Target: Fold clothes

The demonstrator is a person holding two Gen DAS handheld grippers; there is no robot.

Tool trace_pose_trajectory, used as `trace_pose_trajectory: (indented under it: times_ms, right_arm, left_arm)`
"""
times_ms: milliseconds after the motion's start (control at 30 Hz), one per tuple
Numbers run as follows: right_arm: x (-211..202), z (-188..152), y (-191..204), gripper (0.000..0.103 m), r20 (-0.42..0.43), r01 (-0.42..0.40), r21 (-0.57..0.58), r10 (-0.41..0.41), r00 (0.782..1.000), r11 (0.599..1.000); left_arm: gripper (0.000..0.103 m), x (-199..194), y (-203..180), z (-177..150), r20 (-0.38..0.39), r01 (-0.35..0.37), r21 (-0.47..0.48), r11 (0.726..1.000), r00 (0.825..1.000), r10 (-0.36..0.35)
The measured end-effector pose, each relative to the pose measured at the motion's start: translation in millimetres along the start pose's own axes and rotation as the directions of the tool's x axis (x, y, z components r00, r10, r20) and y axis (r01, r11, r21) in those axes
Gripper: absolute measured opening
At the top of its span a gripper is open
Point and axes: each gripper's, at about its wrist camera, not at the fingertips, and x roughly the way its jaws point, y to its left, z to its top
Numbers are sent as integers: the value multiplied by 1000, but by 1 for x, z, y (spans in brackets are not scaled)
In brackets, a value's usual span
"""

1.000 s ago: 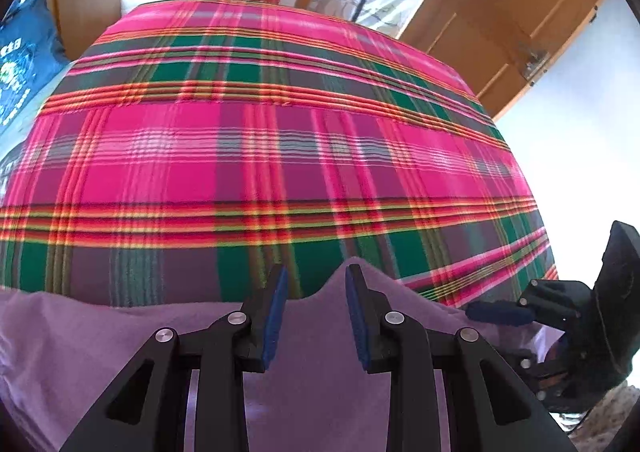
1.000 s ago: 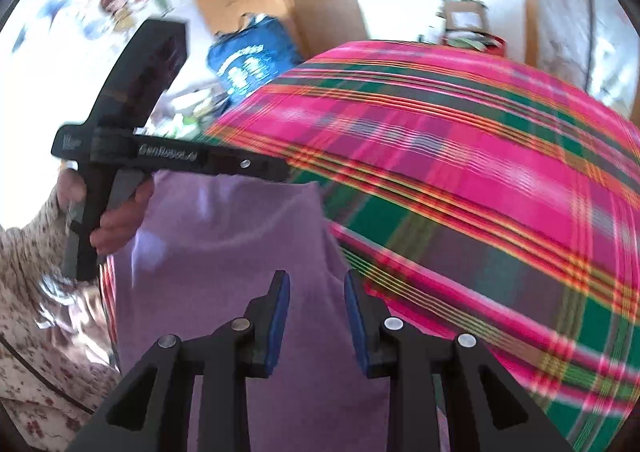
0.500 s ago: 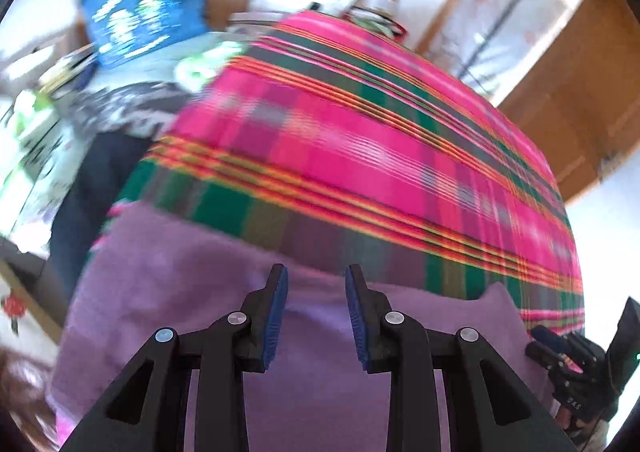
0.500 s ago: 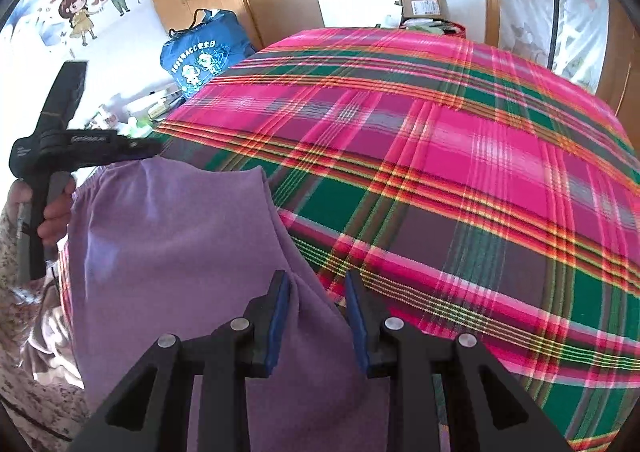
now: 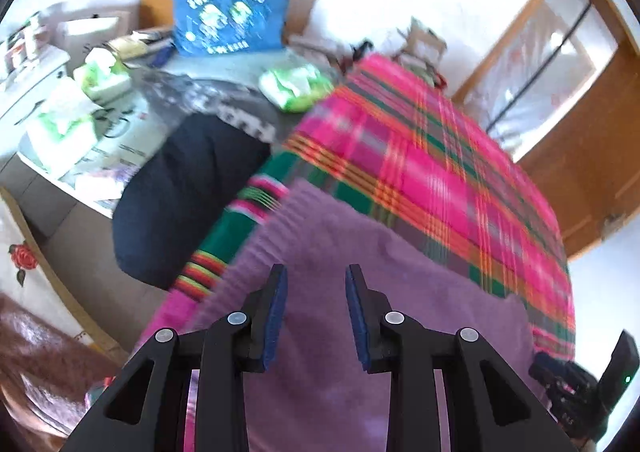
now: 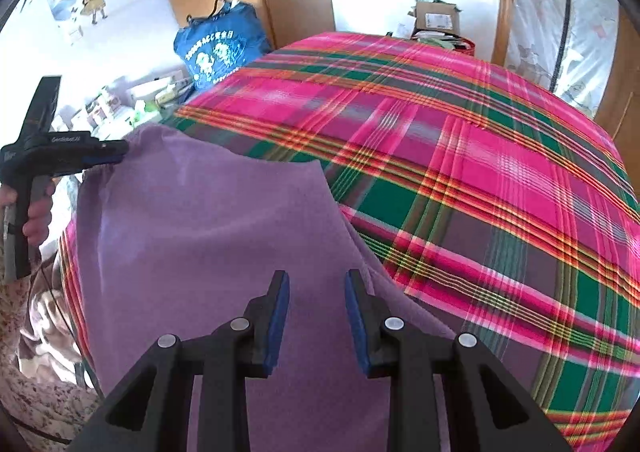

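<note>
The right claw [image 6: 317,316] stands part-open over the purple garment [image 6: 208,236], pads clear of the cloth. The left claw [image 5: 315,312] too is part-open above it — in the right view its tips seem to meet the garment's far corner. The garment lies on the plaid bed [image 6: 460,156]. Beyond, a blue bag [image 6: 218,52] bears writing — too blurred to read.

You can make out little lettering. On the side of the left gripper [image 6: 116,153], in the right wrist view, stands a small white brand mark — too small to spell. The blue bag [image 6: 218,52] carries white characters and cartoon figures — unreadable.
</note>
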Motion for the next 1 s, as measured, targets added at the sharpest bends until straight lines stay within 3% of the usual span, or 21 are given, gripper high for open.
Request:
trace_pose_trajectory:
  times_ms: [133,233,367,500,567,767,900,1000]
  right_arm:
    - [-3,-3,17,29,7,-39,-26,39,999,999]
    - [3,-7,33,29,-17,-40,-71,38,999,997]
    - [13,-19,48,30,-57,42,-133,-50,997,990]
    - [11,-26,57,30,-54,86,-162,-96,994,983]
    - [8,-25,60,30,-46,97,-166,-106,993,981]
    - [-3,-18,89,30,-1,24,-204,-25,1000,979]
    - [0,-22,112,30,-6,-24,-234,23,1000,972]
    - [7,-29,124,30,-30,-41,-242,35,999,969]
  left_arm:
    - [31,3,18,-3,-11,1,-28,1000,1000,-1]
    - [31,5,20,-7,-15,-5,13,1000,1000,5]
    - [31,2,27,-7,-4,19,14,1000,1000,-19]
    - [31,-10,44,-13,18,-50,-2,999,999,50]
    - [31,-15,53,-17,19,-36,-32,999,999,36]
    - [35,-31,66,-28,31,25,-101,995,999,-22]
    - [50,-30,76,-31,-8,102,-197,975,994,-106]
    - [50,-31,81,-35,-4,107,-237,966,994,-111]
